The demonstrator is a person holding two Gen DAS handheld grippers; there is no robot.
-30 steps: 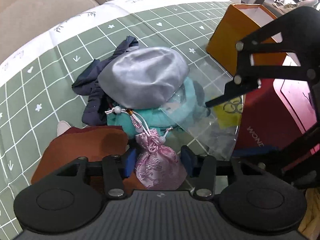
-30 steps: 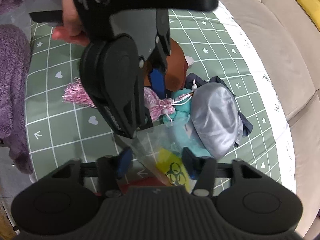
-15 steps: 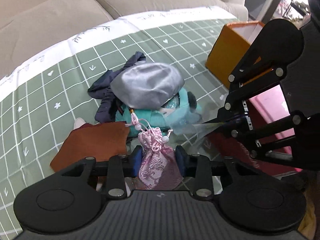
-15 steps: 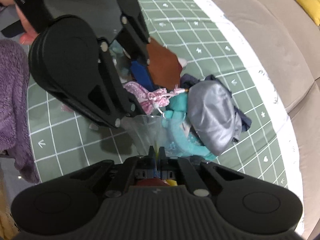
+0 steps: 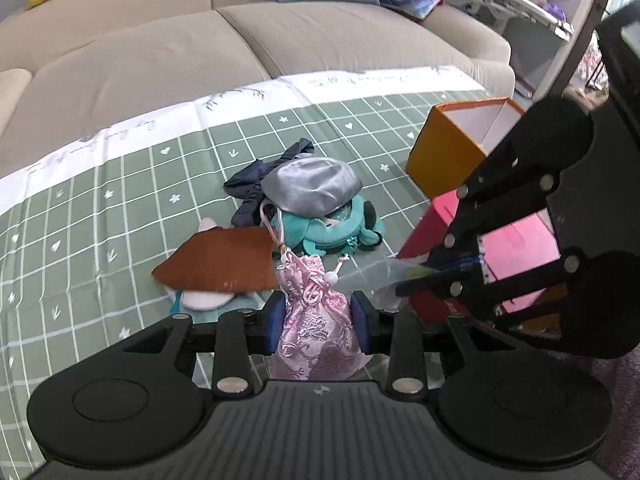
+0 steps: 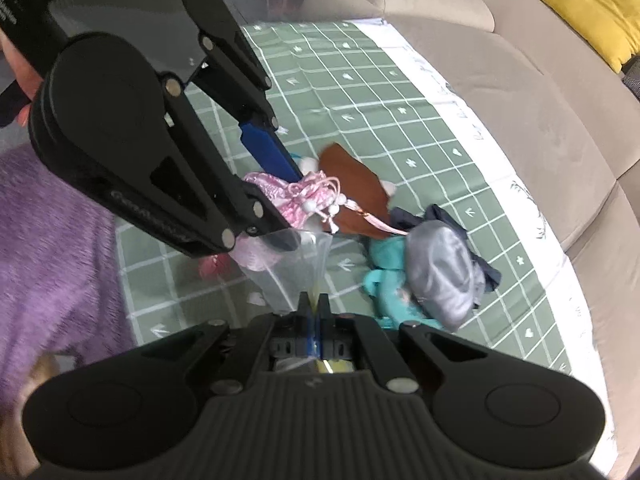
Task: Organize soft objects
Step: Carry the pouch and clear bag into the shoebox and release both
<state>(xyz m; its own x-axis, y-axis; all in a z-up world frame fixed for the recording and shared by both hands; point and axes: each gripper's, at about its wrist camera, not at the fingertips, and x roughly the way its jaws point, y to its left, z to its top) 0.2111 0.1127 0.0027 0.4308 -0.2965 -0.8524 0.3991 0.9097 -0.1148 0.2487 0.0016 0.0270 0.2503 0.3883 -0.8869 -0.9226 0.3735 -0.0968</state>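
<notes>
My left gripper (image 5: 318, 314) is shut on a pink brocade drawstring pouch (image 5: 316, 320) and holds it above the green checked cloth (image 5: 120, 208); the pouch also shows in the right wrist view (image 6: 280, 196). My right gripper (image 6: 315, 308) is shut on the edge of a clear plastic bag (image 6: 292, 268), which hangs open beside the pouch; the bag shows in the left wrist view (image 5: 380, 276). On the cloth lie a grey satin cap (image 5: 312, 188), a teal plush toy (image 5: 332, 228), a dark navy cloth (image 5: 256, 184) and a brown flat piece (image 5: 220, 260).
An orange open box (image 5: 452, 152) and a pink-red box (image 5: 516, 252) stand at the right of the cloth. A beige sofa (image 5: 200, 52) lies behind. A purple fuzzy fabric (image 6: 52, 240) is at the left in the right wrist view.
My left gripper closed on the pink pouch and lifted it up and back from the pile. My right gripper shut on the clear bag's edge and raised it.
</notes>
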